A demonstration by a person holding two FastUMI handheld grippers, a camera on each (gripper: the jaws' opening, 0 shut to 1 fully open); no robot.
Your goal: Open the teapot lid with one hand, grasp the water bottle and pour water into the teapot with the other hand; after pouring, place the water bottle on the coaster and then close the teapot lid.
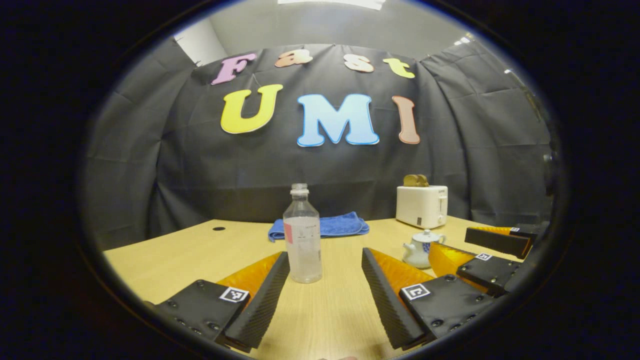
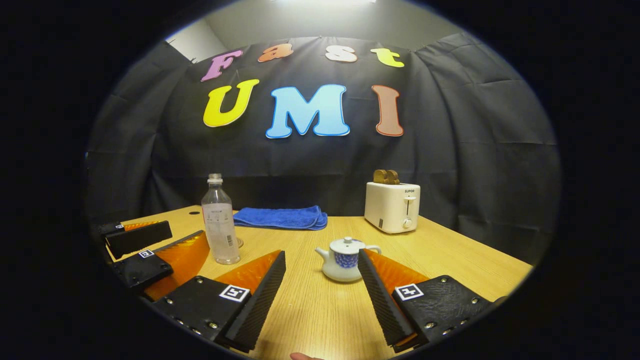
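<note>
A clear water bottle (image 1: 302,235) stands upright on the wooden table (image 1: 165,260), just ahead of my left gripper (image 1: 325,255). That gripper is open, and the bottle's base sits near its left finger without touching. The white teapot with blue pattern (image 2: 344,260) has its lid on. It stands just beyond my open right gripper (image 2: 320,254), close to the right fingertip. In the left gripper view the teapot (image 1: 420,247) sits right of the bottle, with the right gripper (image 1: 450,241) beside it. A small round coaster edge (image 2: 240,243) peeks out behind the bottle (image 2: 219,225).
A folded blue towel (image 1: 325,226) lies at the table's back edge. A white toaster (image 2: 392,205) with bread in it stands back right. A small dark hole (image 1: 218,228) marks the tabletop at the back left. The left gripper (image 2: 187,231) is open at the left in the right gripper view.
</note>
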